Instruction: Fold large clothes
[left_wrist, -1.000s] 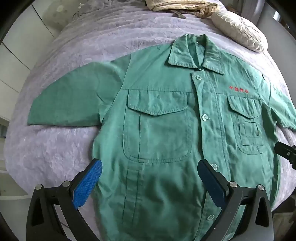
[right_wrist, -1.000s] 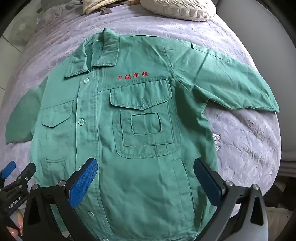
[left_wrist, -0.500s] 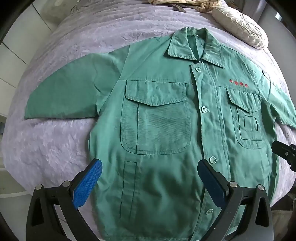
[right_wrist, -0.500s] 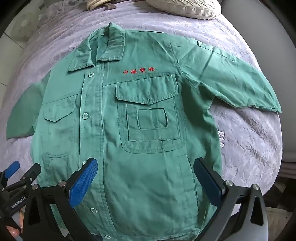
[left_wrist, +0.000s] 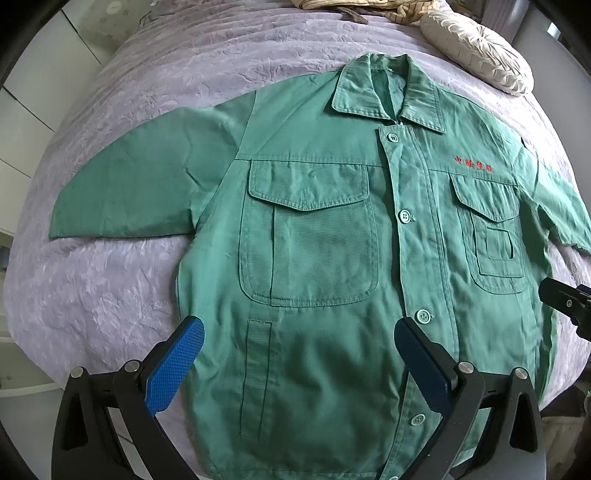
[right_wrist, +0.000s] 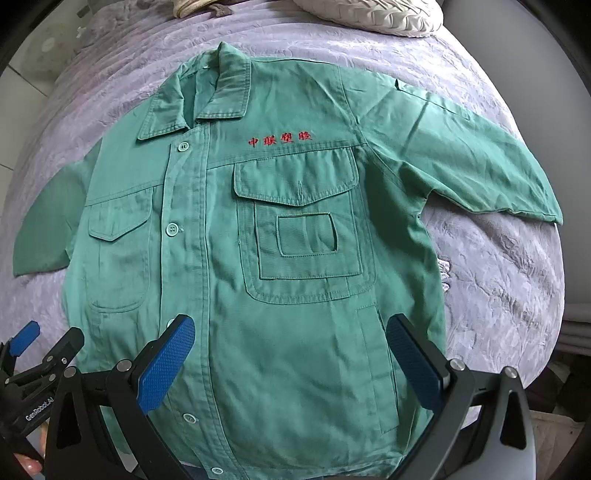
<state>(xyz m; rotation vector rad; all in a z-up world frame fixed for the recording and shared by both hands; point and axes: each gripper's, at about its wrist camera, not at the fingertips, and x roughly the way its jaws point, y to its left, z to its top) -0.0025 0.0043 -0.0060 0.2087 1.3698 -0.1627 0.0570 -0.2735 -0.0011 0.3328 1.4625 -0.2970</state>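
A green button-up work jacket (left_wrist: 325, 240) lies flat and face up on a lilac bedspread (left_wrist: 110, 280), collar away from me, both sleeves spread out. It has red embroidered characters on the chest and also shows in the right wrist view (right_wrist: 288, 258). My left gripper (left_wrist: 299, 358) is open and empty above the jacket's lower left front. My right gripper (right_wrist: 291, 354) is open and empty above the lower right front. The right gripper's tip shows at the left wrist view's right edge (left_wrist: 565, 306); the left gripper shows at lower left in the right wrist view (right_wrist: 40, 354).
A cream pleated cushion (left_wrist: 476, 48) and a beige bundled cloth (left_wrist: 369, 7) lie at the bed's far end; the cushion also shows in the right wrist view (right_wrist: 369, 14). White cabinet panels (left_wrist: 26, 122) stand left of the bed. The bed's near edge runs just under the jacket hem.
Both grippers have moved in lower and closer over the jacket, which fills more of each view. The jaws stayed wide open. The jacket has not moved.
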